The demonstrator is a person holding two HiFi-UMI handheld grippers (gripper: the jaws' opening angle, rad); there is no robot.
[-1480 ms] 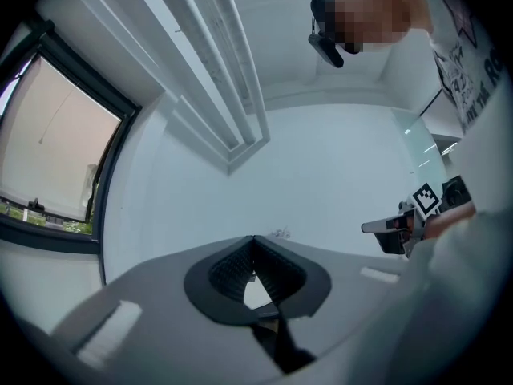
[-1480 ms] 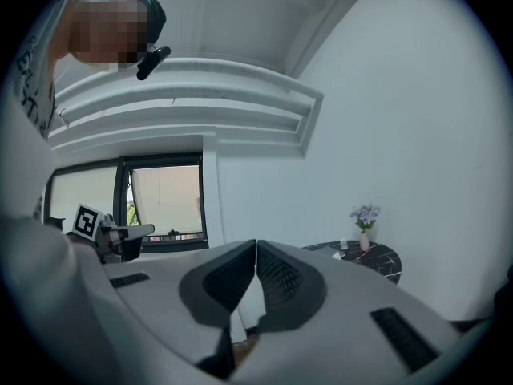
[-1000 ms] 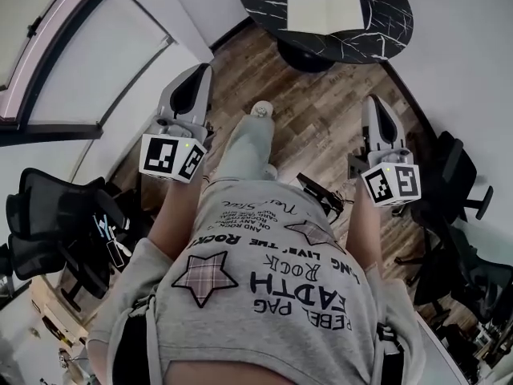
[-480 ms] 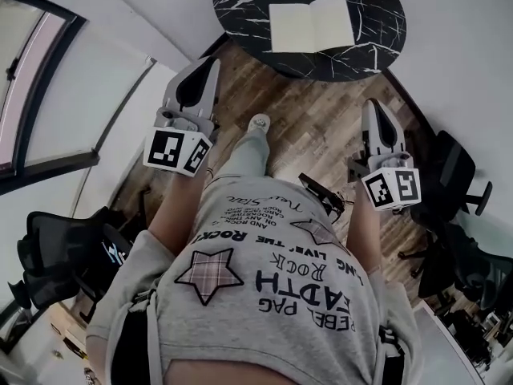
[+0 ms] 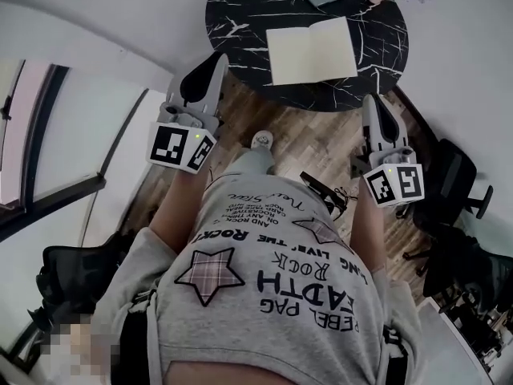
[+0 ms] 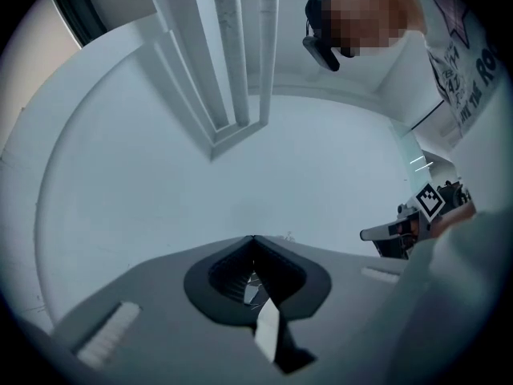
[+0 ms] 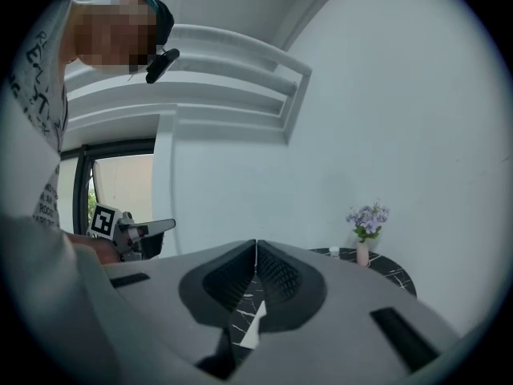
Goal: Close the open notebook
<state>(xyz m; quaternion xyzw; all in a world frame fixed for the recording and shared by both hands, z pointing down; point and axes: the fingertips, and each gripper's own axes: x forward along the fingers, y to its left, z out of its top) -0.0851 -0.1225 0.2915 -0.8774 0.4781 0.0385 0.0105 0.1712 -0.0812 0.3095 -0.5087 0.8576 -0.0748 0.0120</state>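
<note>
notebook [image 5: 311, 50] is seen lying open on the dark marbled surface [image 5: 232, 6]. left hand-held gripper [image 5: 215, 61] and right hand-held gripper [image 5: 374, 103] are held clenched and empty, apart from the notebook.

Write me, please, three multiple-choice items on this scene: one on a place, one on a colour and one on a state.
1. Where does the notebook lie?
A. on the wooden floor
B. on the round black table
C. on an office chair

2. What colour are the flowers in the vase?
A. purple
B. red
C. yellow

3. How do the jaws of the right gripper stand?
A. wide apart
B. clamped on the notebook
C. shut, with nothing between them

Answers:
1 B: the head view shows it spread open on the marbled top.
2 A: the right gripper view shows purple blooms.
3 C: its own view shows the jaws meeting, with nothing held.
</note>
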